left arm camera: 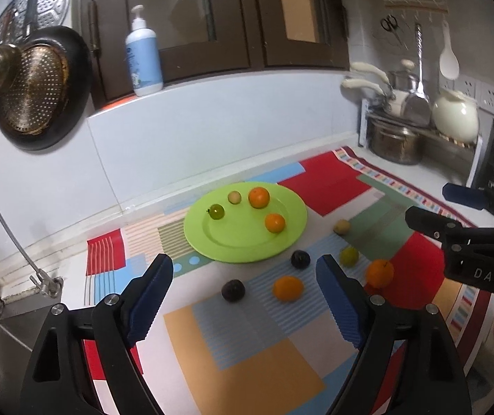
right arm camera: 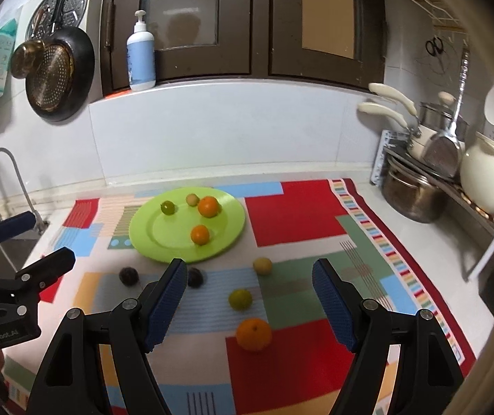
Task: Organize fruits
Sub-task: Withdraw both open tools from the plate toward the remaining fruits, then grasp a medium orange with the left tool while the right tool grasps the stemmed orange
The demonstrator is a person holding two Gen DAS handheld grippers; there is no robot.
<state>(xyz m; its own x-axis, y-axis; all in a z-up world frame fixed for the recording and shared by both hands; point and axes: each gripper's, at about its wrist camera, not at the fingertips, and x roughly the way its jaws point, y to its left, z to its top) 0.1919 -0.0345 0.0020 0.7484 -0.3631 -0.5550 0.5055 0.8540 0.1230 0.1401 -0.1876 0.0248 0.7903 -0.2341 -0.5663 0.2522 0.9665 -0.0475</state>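
Note:
A lime-green plate (left arm camera: 233, 242) (right arm camera: 158, 238) lies on a patchwork mat and carries two oranges (left arm camera: 259, 197) (right arm camera: 208, 206), a green fruit (left arm camera: 216, 211) and a small pale fruit (left arm camera: 234, 197). Loose on the mat in front of it are two dark plums (left arm camera: 233, 289) (right arm camera: 129, 276), oranges (left arm camera: 288, 288) (right arm camera: 253, 334), a green fruit (left arm camera: 349, 256) (right arm camera: 240, 299) and a pale yellow fruit (left arm camera: 342, 226) (right arm camera: 262, 265). My left gripper (left arm camera: 245, 264) (right arm camera: 44, 238) hangs open over the plums, holding nothing. My right gripper (right arm camera: 249, 266) (left arm camera: 433, 204) is open and bare above the right-hand fruits.
A sink with a curved tap (left arm camera: 8, 235) lies at the left end of the counter. Pots and a cream kettle (right arm camera: 487, 176) fill a rack at the right. A pump bottle (left arm camera: 143, 58) stands on the window ledge, and pans hang on the wall (left arm camera: 39, 93).

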